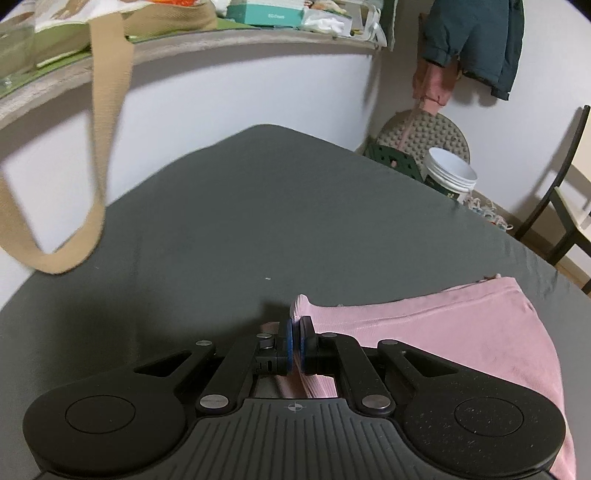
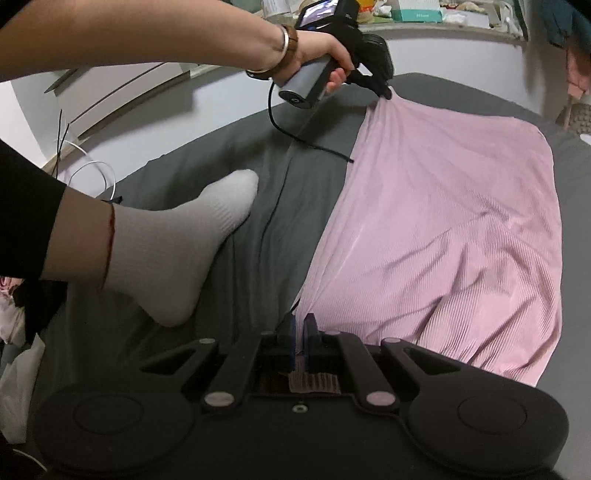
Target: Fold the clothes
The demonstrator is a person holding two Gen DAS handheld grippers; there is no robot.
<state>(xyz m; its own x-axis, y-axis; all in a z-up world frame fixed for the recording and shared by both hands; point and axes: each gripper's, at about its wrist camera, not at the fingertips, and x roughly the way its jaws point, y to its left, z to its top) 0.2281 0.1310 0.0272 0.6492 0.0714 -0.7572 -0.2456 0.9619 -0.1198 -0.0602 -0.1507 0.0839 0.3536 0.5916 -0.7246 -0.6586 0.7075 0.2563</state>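
Pink ribbed knit garment (image 2: pixel 443 229) lies on the dark grey bed sheet (image 2: pixel 266 206), pinched at its two left corners: left gripper (image 1: pixel 295 341) and right gripper (image 2: pixel 300 334) each clamped on fabric. Looks mid-fold, one edge lifted; no finished fold visible, most work left. White plastic tub (image 1: pixel 448 173) on floor, nothing seen inside. Cream tote bag (image 1: pixel 62 22) on shelf, contents hidden.

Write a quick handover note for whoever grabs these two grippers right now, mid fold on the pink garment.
Left gripper: shut on a corner of the pink garment.
Right gripper: shut on the near edge of the same cloth.
The garment lies spread, rumpled, on the grey bed sheet, stretched between the two grips.
Done: both corners gripped.
Left: no clear crease visible; lay it over, smooth, finish.
Mind the socked foot beside it.
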